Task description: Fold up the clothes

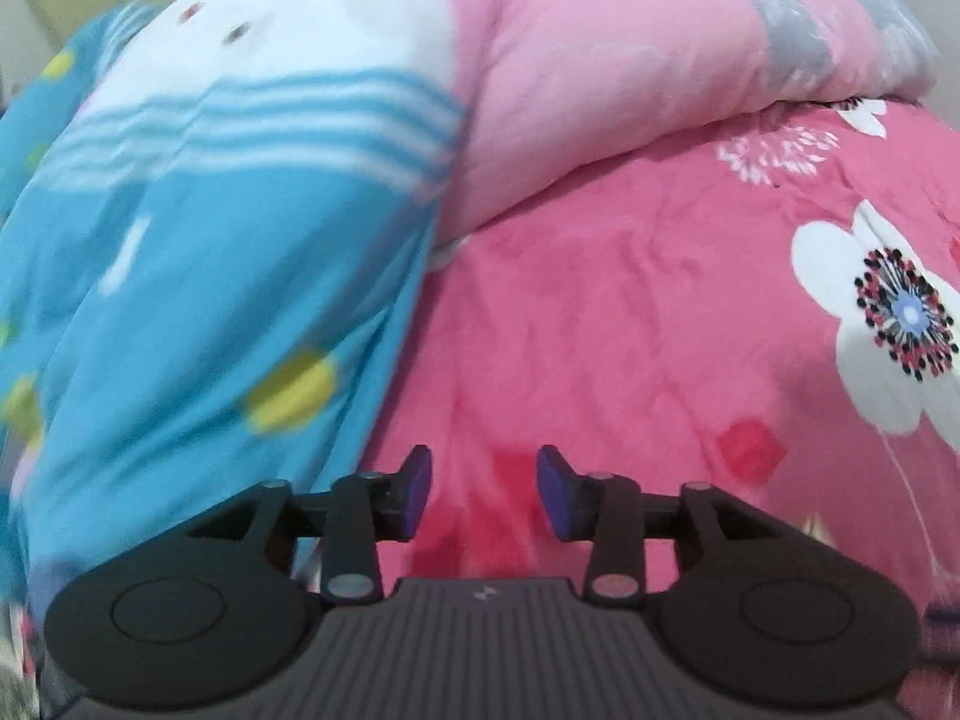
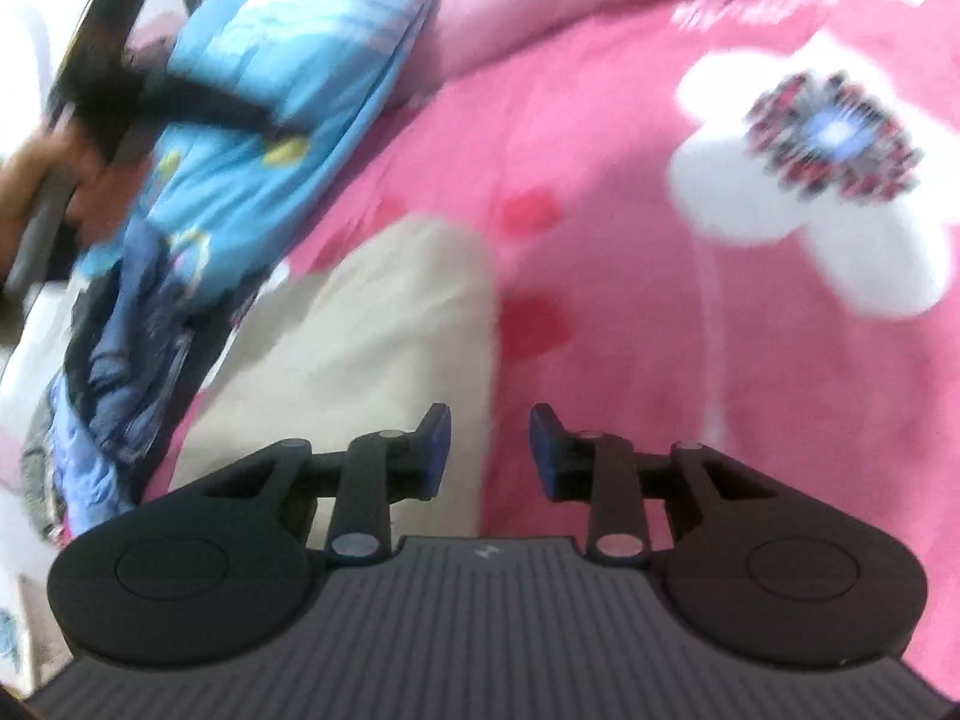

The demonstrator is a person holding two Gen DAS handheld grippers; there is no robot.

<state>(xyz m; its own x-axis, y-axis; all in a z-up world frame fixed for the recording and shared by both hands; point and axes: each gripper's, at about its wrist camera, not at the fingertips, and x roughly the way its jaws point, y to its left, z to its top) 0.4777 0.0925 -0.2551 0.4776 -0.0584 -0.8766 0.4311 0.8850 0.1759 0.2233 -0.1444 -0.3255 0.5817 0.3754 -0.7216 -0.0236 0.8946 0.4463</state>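
blurred: blue quilt [image 1: 198, 276] | hand [image 2: 24, 180] | cut off: beige cloth [image 2: 372, 360]

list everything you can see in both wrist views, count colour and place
bedspread: one, bright pink with white flowers, under everything
blue quilt: one, blue with white stripes and yellow dots, bunched at the left
pale quilt: one, light pink and grey, piled at the back
beige garment: one, cream, lying on the bedspread just ahead of the right gripper
dark blue clothes: a blurred heap, count unclear, at the left edge of the right wrist view
left gripper: black with blue pads, open, empty, over the bedspread
right gripper: black with blue pads, open, empty
hand: one, blurred, far left, gripping a dark handle
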